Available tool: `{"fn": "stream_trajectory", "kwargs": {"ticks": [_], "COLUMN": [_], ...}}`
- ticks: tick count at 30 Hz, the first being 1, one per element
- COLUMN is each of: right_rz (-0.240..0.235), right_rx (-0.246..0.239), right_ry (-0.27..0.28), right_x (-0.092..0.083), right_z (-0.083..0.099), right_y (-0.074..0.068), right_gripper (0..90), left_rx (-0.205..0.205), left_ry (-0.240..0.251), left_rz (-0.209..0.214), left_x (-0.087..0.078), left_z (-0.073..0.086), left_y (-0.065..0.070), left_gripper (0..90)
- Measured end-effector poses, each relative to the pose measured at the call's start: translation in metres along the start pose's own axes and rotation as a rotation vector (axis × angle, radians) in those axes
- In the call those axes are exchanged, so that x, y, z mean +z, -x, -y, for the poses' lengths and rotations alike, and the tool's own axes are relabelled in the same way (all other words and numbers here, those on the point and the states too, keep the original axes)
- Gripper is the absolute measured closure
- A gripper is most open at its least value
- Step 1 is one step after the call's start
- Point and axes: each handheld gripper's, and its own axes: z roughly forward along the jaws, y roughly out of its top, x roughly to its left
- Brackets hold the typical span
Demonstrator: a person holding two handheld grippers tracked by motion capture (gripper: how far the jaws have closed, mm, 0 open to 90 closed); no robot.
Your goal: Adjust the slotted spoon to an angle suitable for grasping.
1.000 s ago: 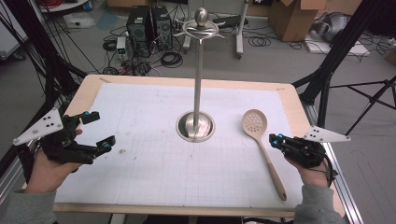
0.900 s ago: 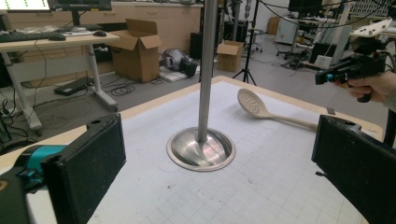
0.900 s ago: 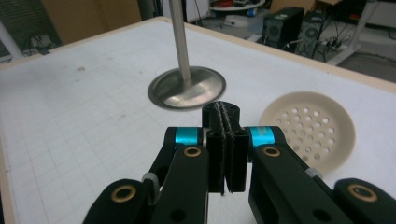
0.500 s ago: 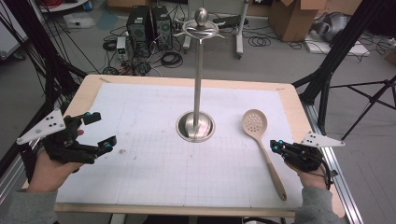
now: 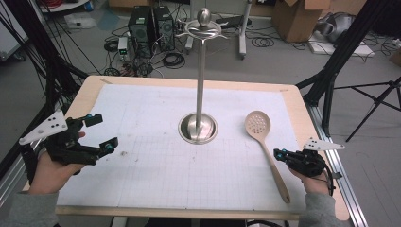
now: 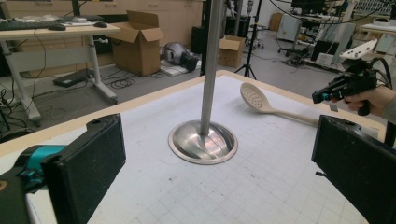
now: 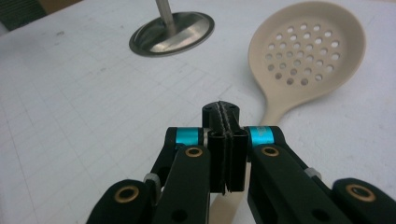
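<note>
Beige perforated plastic spoon (image 5: 265,142) untouched on tabletop (image 5: 156,179); my right gripper (image 5: 280,153), jaws shut and empty, has dropped beside its handle; left gripper (image 5: 105,132) idle, wide open.

Your grippers are black with teal bands, brass screws and grey three-cornered plates; your sleeves (image 5: 28,213) are grey.

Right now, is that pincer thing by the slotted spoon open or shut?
Shut: the right gripper has its two black pads pressed together above the slotted spoon handle, nothing between them.
</note>
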Motion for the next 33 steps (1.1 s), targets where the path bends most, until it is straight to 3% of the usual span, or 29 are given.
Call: {"fn": "stream_trajectory", "kwargs": {"ticks": [17, 33], "right_rz": [0.059, 0.064], "right_rx": [0.007, 0.030], "right_ry": [-0.087, -0.154], "right_x": [0.002, 0.008], "right_z": [0.018, 0.029], "right_y": [0.008, 0.013], "right_gripper": [90.0, 90.0], "left_rx": [-0.009, -0.013], "left_ry": [-0.008, -0.016], "left_rz": [-0.001, -0.001], "left_x": [0.002, 0.003], "left_z": [0.003, 0.004], "left_y": [-0.002, -0.003], "left_gripper": [3.2, 3.2]}}
